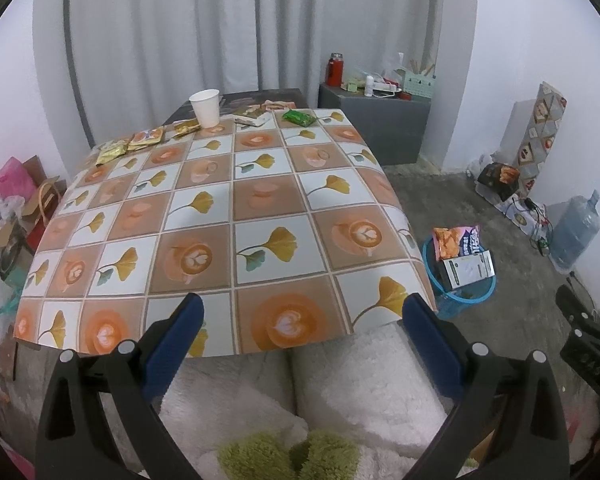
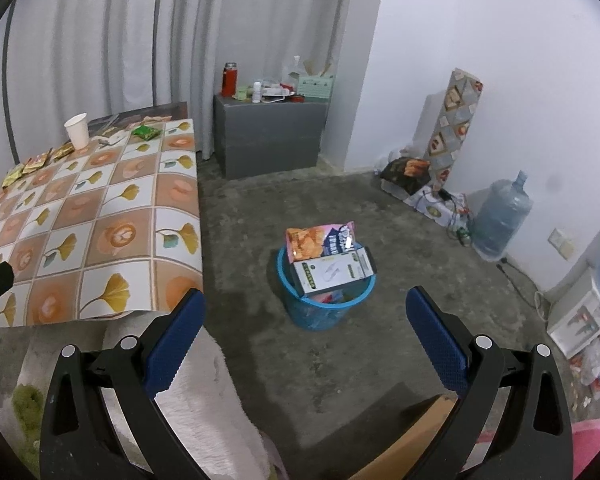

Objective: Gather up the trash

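While I hold my left hand-held gripper (image 1: 302, 314) spread and empty over the near worktop (image 1: 228, 216) edge, wrappers (image 1: 140, 142) and a paper cup (image 1: 206, 108) wait at its far end. My right hand-held gripper (image 2: 304, 308), also released, faces the blue bin (image 2: 324, 304) on the floor, already part-filled.

Left wrist view: low at near tabletop (image 1: 260, 208) edge, facing along it. Right wrist view: beside it, facing floor. Shared: blue bin (image 2: 324, 304), tabletop, grey cabinet (image 2: 268, 140).
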`<state>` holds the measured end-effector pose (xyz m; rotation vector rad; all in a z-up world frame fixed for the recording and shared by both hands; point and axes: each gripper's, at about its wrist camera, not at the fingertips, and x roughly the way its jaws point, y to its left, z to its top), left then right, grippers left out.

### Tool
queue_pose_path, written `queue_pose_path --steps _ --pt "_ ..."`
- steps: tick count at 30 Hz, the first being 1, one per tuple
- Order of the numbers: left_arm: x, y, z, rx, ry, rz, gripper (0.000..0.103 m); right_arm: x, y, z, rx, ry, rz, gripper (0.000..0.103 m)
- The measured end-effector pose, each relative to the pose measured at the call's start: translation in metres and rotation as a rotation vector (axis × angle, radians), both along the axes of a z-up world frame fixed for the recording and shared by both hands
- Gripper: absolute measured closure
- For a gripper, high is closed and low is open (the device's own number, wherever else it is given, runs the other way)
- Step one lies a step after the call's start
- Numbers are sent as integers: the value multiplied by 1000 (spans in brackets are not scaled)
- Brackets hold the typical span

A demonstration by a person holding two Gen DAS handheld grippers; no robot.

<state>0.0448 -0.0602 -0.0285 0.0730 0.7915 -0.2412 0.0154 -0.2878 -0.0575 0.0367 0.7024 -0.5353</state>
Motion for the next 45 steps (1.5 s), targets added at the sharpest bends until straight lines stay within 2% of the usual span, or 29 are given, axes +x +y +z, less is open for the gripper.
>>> queue_pose_path --steps 17,45 --pt "3 15 -1 -1 -7 39 6 -1 2 -1 -3 1 10 7" --pt "5 73 0 -8 -13 177 6 23 49 2 -3 14 149 7"
